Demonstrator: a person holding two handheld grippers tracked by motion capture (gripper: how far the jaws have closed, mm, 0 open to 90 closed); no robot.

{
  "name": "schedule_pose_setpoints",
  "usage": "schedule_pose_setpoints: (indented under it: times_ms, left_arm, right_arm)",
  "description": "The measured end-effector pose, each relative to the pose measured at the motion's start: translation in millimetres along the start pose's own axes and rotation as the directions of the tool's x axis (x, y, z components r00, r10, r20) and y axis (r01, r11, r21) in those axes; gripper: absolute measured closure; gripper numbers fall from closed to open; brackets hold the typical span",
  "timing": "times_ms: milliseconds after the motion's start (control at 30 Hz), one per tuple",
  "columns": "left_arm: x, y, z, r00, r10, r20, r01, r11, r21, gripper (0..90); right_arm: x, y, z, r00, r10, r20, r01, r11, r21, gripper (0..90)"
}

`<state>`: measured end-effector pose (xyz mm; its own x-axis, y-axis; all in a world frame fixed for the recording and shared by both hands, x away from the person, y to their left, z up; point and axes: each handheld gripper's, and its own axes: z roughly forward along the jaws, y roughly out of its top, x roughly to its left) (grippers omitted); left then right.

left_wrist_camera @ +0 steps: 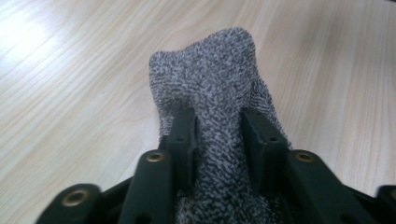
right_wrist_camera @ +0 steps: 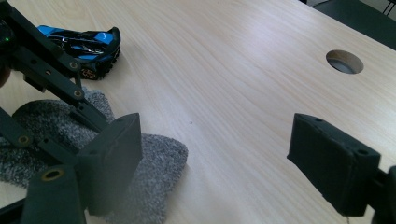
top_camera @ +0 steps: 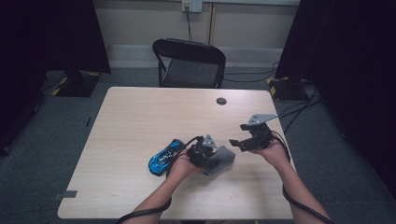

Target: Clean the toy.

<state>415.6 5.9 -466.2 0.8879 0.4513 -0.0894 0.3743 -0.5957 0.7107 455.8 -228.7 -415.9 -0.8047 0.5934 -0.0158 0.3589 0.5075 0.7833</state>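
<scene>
Blue and black, a toy car (top_camera: 166, 157) sits at the left of the pale wood surface (top_camera: 140, 121), just beside the person's left hand (top_camera: 180, 167), and appears again at the upper left of the right gripper view (right_wrist_camera: 88, 46). Next along, the left gripper (top_camera: 204, 150) is down on a grey knitted sock (top_camera: 223, 158) that lies flat near the front middle of the surface. In the left gripper view, a raised fold of the sock (left_wrist_camera: 219, 93) stands between the two black jaws, whose pads sit against the fabric on either side: the left gripper (left_wrist_camera: 218, 135) is pinching the sock, with the jaws only narrowly apart. Seen from the right gripper view, the left gripper's linkages (right_wrist_camera: 51, 74) come down onto the sock (right_wrist_camera: 154, 163), whose rounded end spreads over the wood. Farther right, the right gripper (top_camera: 239, 140) is held in the right hand (top_camera: 275, 151) close to the sock, its jaws spread wide with nothing between them; in its own view the right gripper (right_wrist_camera: 219, 158) frames bare wood. A round cable hole (top_camera: 221, 101) marks the surface towards its far right side, and a dark folding chair (top_camera: 189, 63) stands behind.
</scene>
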Motion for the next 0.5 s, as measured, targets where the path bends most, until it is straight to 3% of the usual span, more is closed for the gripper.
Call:
schedule_pose_setpoints:
  times_ms: [67,233,333,500]
  left_arm:
    - [-1.6,1.0,-1.1,0.9999,0.013,-0.011,-0.013,0.9998,-0.014,54.5]
    - [0.5,2.2,-17.0,0.9997,0.004,-0.023,-0.005,0.9992,-0.04,41.2]
    - [5.8,-1.5,-31.8,0.9993,-0.023,-0.03,0.022,0.9985,-0.049,39.8]
    - [17.3,-13.8,-61.2,0.995,-0.052,-0.086,0.047,0.997,-0.061,34.6]
  right_arm:
    - [0.5,-1.7,0.3,1.0,-0.001,0.0,0.001,1.0,0.002,17.0]
    - [2.6,-4.1,3.3,0.9998,-0.01,-0.014,0.011,0.9999,0.012,17.0]
    - [6.1,-2.6,5.3,0.9993,-0.012,-0.035,0.012,0.9999,0.007,17.7]
    - [16.4,2.3,10.2,0.9961,-0.04,-0.078,0.04,0.9992,-0.004,18.0]
